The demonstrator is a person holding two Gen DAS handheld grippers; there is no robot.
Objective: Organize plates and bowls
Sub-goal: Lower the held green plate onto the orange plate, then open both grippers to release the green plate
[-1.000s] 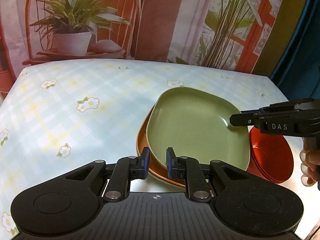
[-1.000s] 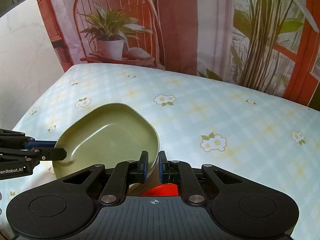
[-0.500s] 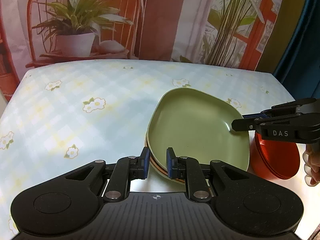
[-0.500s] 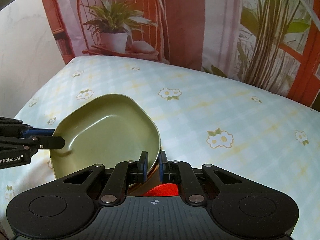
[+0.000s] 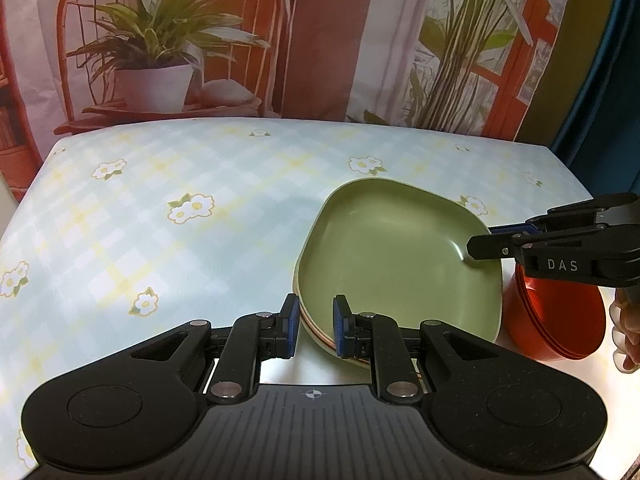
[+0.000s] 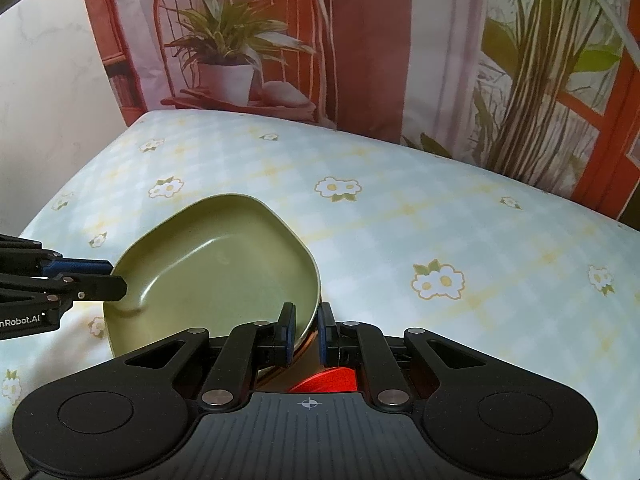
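Note:
A green plate [image 5: 396, 260] tops a small stack of plates; cream and orange rims show under it [image 5: 320, 338]. My left gripper [image 5: 314, 330] has its jaws on either side of the stack's near rim. My right gripper [image 6: 307, 334] is shut on the green plate's [image 6: 216, 268] right rim; it also shows from the side in the left wrist view [image 5: 484, 246]. The left gripper shows at the plate's left edge in the right wrist view [image 6: 116, 280]. Red bowls [image 5: 560, 320] sit nested just right of the stack, partly hidden under the right gripper [image 6: 328, 382].
The table [image 5: 180, 200] has a pale blue checked cloth with white flowers. A backdrop with a printed plant and chair [image 5: 160, 60] stands behind the far edge. A dark curtain [image 5: 608, 80] hangs at the right. A white wall [image 6: 48, 92] is at the left.
The green plate has moved down and over onto the stack; the orange plate beneath is now almost covered. Both grippers keep their hold at the plate's rims.

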